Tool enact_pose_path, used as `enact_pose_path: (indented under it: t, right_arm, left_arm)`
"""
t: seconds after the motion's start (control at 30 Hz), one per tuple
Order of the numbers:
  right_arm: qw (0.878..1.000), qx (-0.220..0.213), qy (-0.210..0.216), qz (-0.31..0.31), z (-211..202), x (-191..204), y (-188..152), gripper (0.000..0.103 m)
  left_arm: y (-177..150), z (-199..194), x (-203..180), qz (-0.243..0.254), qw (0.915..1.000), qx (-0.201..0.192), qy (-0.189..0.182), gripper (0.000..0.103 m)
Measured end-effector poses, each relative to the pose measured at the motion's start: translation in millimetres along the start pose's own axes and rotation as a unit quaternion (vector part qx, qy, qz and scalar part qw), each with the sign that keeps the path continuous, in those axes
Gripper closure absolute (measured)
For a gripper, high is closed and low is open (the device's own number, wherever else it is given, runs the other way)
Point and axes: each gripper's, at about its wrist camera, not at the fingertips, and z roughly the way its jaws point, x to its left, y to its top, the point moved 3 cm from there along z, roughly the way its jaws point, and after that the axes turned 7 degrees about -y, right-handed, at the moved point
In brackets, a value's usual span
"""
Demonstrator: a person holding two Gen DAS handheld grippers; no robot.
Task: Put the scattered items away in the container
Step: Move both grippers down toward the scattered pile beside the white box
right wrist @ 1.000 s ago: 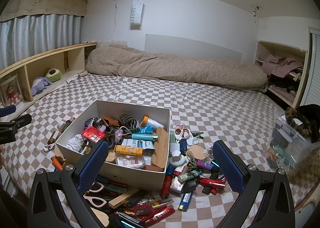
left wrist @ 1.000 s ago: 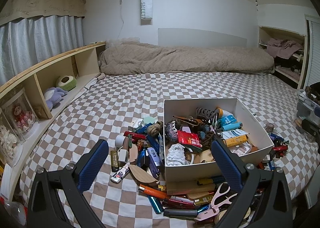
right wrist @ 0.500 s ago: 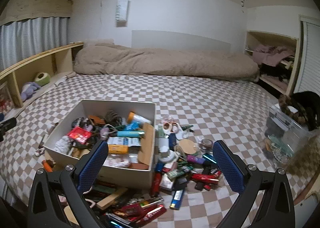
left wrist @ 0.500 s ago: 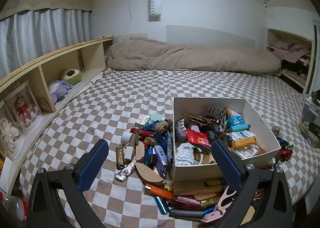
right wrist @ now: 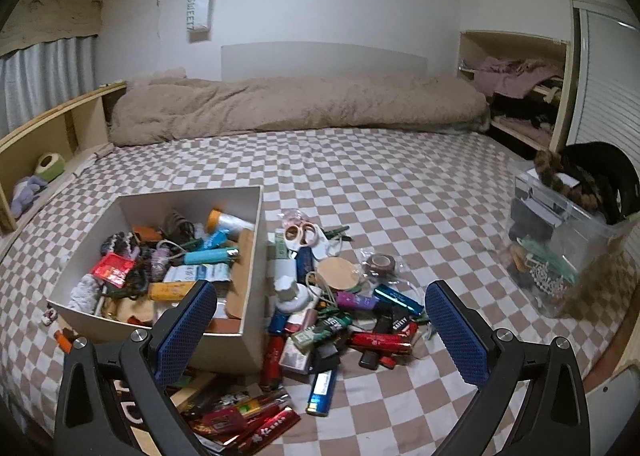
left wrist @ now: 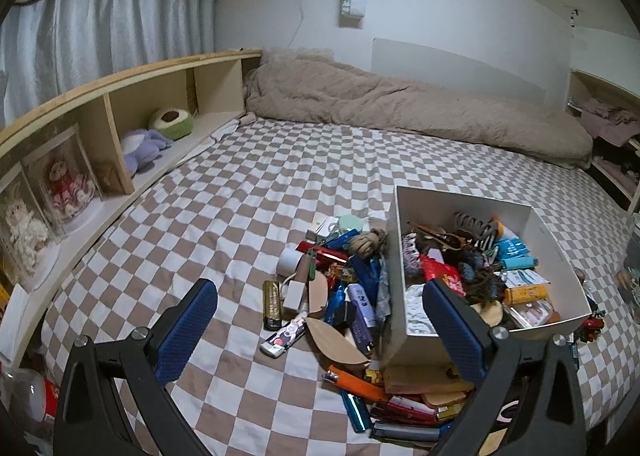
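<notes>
A checkered bedspread (left wrist: 280, 184) stretches ahead of me to a rolled beige duvet (right wrist: 296, 108). The white cardboard box (left wrist: 416, 344) sits on it, half full of bits. My left tongs (left wrist: 320, 320) hover spread wide and empty over the clutter (left wrist: 340, 288) left of the box; my right tongs (right wrist: 320, 316) hang equally wide, empty, above the lighters and tubes (right wrist: 344, 320) right of it.

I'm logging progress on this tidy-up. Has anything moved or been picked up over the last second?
Only the views shifted: the left gripper swung left, the right gripper right. Both jaws stayed wide open and empty. The box and the scattered items lie as before.
</notes>
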Motion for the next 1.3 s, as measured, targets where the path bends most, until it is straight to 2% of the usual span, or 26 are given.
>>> enact_pose_path:
  t: [0.5,0.87,1.13,1.3]
  right_arm:
    - [0.997,0.067,-0.029,0.014,57.0,-27.1,-26.6,0.0]
    - [0.991,0.126,-0.047,0.019,98.9,-54.6,-46.9,0.0]
    - [0.982,0.179,-0.044,0.037,130.0,-75.8,-69.0,0.0]
    - [0.978,0.206,-0.039,0.019,146.9,-77.5,-85.1,0.0]
  left_arm:
    - [-19.8,53.0,20.1,0.003,0.9968,0.075,0.026,0.0]
    - [-22.6,81.1,53.9,-0.028,0.9918,0.121,0.027,0.0]
    - [-37.3,106.4,81.0,-0.003,0.984,0.164,0.069,0.0]
    - [-52.8,126.1,86.4,0.005,0.9788,0.193,0.068,0.0]
